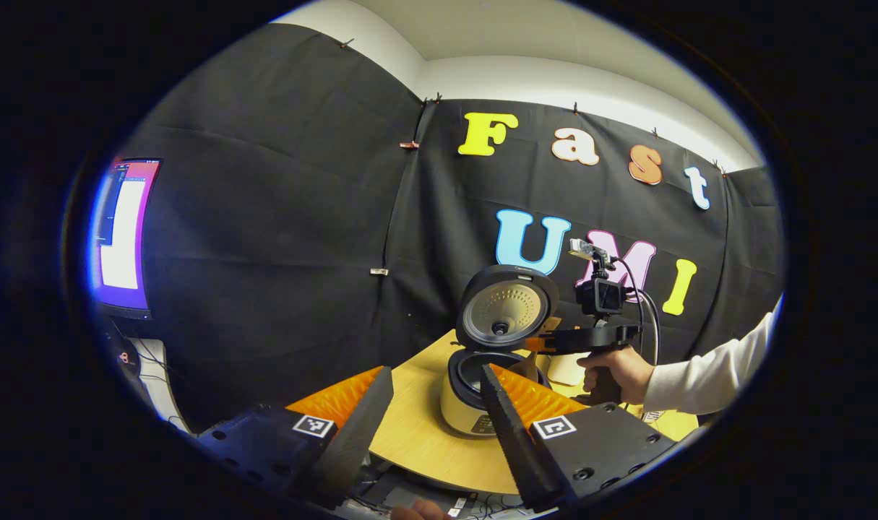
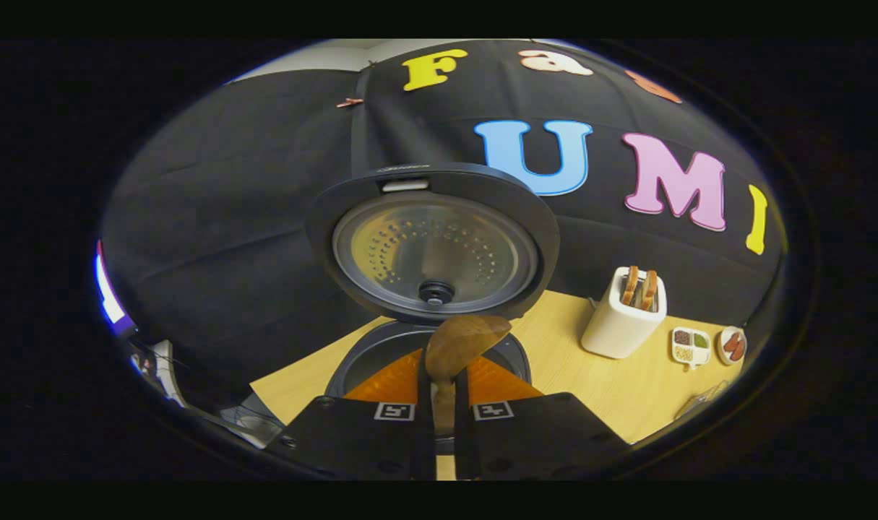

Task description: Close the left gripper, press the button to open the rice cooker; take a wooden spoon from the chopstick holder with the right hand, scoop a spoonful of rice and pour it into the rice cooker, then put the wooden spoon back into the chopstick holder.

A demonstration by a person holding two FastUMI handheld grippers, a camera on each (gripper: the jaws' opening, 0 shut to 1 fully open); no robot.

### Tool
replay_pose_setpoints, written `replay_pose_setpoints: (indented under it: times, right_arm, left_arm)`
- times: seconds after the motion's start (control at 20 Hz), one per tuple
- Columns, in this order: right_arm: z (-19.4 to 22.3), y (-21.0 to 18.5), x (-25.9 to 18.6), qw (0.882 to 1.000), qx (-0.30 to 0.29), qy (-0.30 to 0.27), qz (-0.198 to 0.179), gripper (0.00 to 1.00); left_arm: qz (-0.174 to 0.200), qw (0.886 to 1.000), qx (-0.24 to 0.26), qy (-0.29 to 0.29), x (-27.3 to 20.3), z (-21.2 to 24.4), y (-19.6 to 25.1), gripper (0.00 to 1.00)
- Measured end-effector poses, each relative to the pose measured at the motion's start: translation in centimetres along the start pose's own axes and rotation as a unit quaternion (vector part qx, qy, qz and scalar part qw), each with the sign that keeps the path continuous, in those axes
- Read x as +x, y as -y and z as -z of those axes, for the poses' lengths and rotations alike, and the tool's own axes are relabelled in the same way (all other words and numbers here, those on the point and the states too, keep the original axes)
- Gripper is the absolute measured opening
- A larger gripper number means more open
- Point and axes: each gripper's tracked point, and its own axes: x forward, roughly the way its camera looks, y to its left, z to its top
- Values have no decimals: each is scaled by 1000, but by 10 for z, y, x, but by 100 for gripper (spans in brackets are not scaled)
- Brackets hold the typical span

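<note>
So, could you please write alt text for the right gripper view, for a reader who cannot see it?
The right gripper, shut on a wooden spoon, holds the spoon's bowl over the open rice cooker, whose lid stands raised. A white toaster and small dishes sit on the wooden table.

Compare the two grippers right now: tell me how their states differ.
The left gripper is open, its fingers spread wide with nothing between them; the right gripper is shut on the wooden spoon. The left gripper is held back from the rice cooker; the right gripper holds the spoon bowl over the cooker's open pot. Both point toward the cooker, whose lid stands open.
</note>
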Motion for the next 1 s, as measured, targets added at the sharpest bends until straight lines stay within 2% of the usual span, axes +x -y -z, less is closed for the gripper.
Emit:
replay_pose_setpoints:
  times: [0.15,0.2,0.25,0.55,0.6,0.65,0.7,0.85,1.0]
  right_arm:
    - [-5,-11,-3,999,-48,14,-13,14]
    - [-6,-15,-5,998,-64,18,-17,10]
    - [-8,-19,-8,996,-85,25,-24,12]
    - [-3,-53,-21,971,-228,49,-56,14]
    - [-1,-57,-23,967,-241,52,-60,14]
    - [-1,-60,-26,967,-242,53,-65,10]
    - [-1,-61,-29,971,-225,51,-69,14]
    - [-23,-47,-32,991,-99,54,-70,13]
    - [-41,-22,-43,996,9,50,-69,10]
  left_arm:
    - [-2,1000,-3,0,0,1,0,85]
    - [-3,1000,-4,-1,0,1,1,85]
    - [-4,1000,-5,-1,-1,1,1,85]
    - [-9,1000,-1,1,-4,-1,5,85]
    - [-11,1000,-2,0,-5,-1,5,85]
    - [-13,1000,-2,0,-6,0,5,85]
    - [-14,1000,0,-1,-8,-1,5,85]
    - [-15,1000,3,0,-10,-2,6,85]
    - [-10,1000,1,1,-10,-4,11,85]
